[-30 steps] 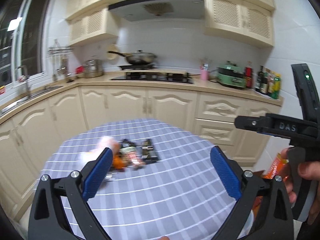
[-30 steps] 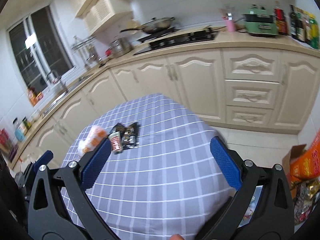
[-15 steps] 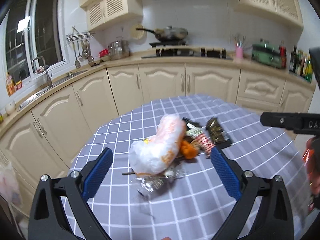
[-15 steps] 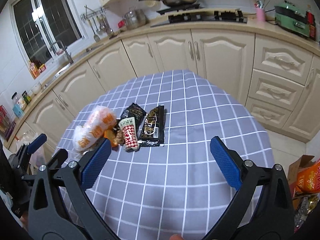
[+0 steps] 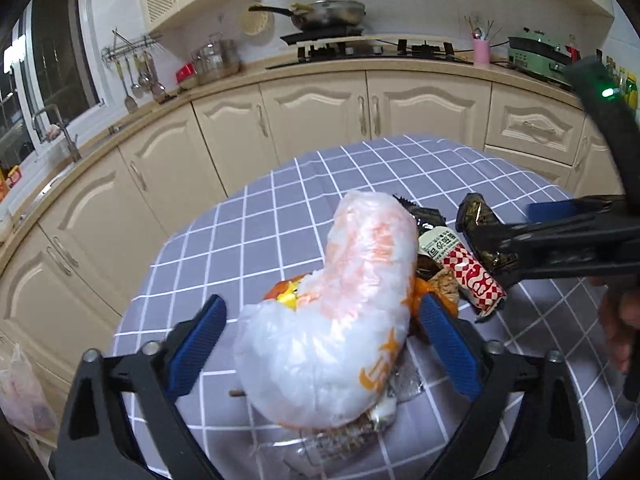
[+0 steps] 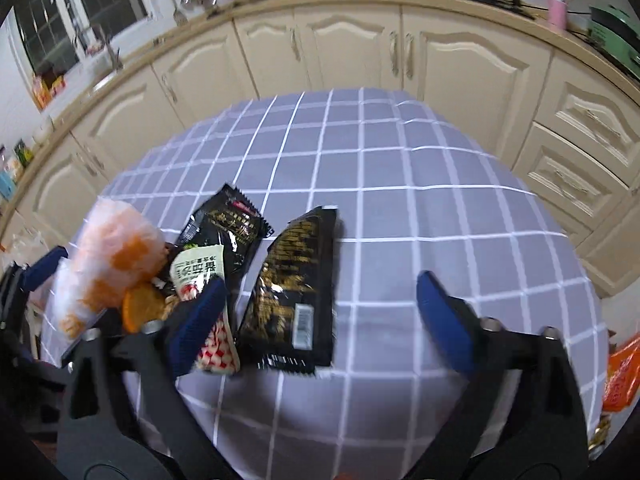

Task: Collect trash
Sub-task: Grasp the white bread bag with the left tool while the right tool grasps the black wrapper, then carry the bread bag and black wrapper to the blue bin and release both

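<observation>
A pile of trash lies on the checked blue tablecloth (image 5: 256, 216). A white and orange plastic bag (image 5: 344, 312) sits between the open jaws of my left gripper (image 5: 324, 344), untouched by the pads. Beside it lie a red-checked wrapper (image 5: 468, 268), an orange peel (image 6: 140, 312) and two black snack packets (image 6: 296, 292) (image 6: 228, 224). My right gripper (image 6: 320, 320) is open, low over the larger black packet, its left pad over the red-checked wrapper (image 6: 216, 344). It also shows at the right of the left wrist view (image 5: 560, 240).
Cream kitchen cabinets (image 5: 312, 120) and a counter with a hob and pan (image 5: 320, 12) curve behind the table. An orange bag (image 6: 620, 372) lies on the floor at right. A pink plastic bag (image 5: 20, 392) hangs low at left.
Both grippers have moved forward and down toward the trash pile. The plastic bag now fills the left gripper's gap, and the black packet lies between the right gripper's jaws.
</observation>
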`<state>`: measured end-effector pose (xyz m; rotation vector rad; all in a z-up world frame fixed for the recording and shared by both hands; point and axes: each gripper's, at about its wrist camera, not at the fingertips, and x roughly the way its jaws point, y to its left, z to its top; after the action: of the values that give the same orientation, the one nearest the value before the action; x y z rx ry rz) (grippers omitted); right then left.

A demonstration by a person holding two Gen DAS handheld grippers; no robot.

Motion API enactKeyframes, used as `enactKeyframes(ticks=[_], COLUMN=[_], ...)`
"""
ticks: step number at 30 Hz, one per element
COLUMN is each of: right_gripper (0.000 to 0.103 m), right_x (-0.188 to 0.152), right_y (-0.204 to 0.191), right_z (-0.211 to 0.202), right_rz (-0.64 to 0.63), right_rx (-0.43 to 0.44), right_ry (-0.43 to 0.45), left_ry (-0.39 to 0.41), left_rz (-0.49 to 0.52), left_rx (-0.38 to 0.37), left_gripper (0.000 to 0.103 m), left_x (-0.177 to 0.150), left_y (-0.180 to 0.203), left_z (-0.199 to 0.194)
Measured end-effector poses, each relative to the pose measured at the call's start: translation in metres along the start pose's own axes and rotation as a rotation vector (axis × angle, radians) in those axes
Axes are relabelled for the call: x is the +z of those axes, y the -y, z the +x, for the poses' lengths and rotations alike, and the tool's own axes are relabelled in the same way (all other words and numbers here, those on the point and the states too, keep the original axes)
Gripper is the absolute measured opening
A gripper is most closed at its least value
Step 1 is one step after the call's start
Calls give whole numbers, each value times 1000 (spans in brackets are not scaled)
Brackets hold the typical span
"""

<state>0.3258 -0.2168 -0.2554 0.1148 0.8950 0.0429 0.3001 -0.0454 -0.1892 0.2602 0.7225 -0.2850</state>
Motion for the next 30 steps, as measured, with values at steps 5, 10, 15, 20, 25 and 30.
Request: enactKeyframes(ticks=[5, 10, 15, 20, 25, 30], right_gripper=[26, 22, 22, 22, 22, 22], right_x=[-3, -20, -39, -55, -74, -87], right_y=[-5, 4, 14, 17, 18, 28], right_z=[-3, -25, -67, -110, -158, -196], right_rz=[-36, 4, 42, 45, 33, 34], right_rx=[-14, 42, 102, 141, 162, 165], right_ry=[20, 63, 125, 181, 243, 293], left_ry=[9, 61, 153, 227, 273, 299], left_rz=[-28, -102, -165, -183, -213, -217], left_rx=[-47, -55, -48, -50, -82, -123], left_gripper=[51, 47, 47, 47, 47, 47], left_x=[-4, -9, -10, -13, -21, -24], left_y=[-4, -13, -21, -12, 4, 36], left_z=[-1, -21, -64, -111, -149, -175])
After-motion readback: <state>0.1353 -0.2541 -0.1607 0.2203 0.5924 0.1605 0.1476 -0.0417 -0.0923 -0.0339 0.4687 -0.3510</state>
